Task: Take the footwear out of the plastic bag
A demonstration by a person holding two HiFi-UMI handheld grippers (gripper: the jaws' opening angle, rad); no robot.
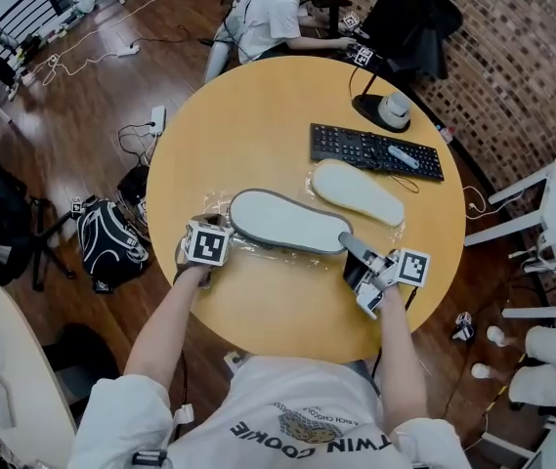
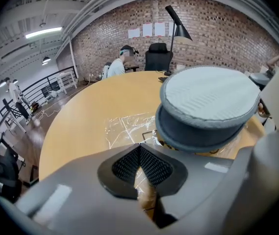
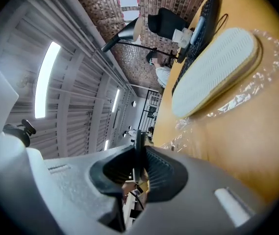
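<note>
A grey-edged slipper (image 1: 287, 221) with its pale sole up lies across the middle of the round yellow table (image 1: 258, 96). My right gripper (image 1: 349, 246) is shut on the thin rim at its right end, which shows as a dark strip between the pads (image 3: 151, 168). In the left gripper view the grey slipper (image 2: 208, 106) hangs above the table. My left gripper (image 1: 219, 227) is shut on the crumpled clear plastic bag (image 1: 250, 249) at the slipper's left end; the film (image 2: 124, 129) runs up to its pads. A second, beige slipper (image 1: 358, 191) lies sole up on clear plastic behind.
A black keyboard (image 1: 375, 150) with a pale object on it and a desk lamp's base (image 1: 392, 111) stand at the far right of the table. A person (image 1: 273, 13) sits at the far edge. A backpack (image 1: 109, 242) lies on the floor to the left.
</note>
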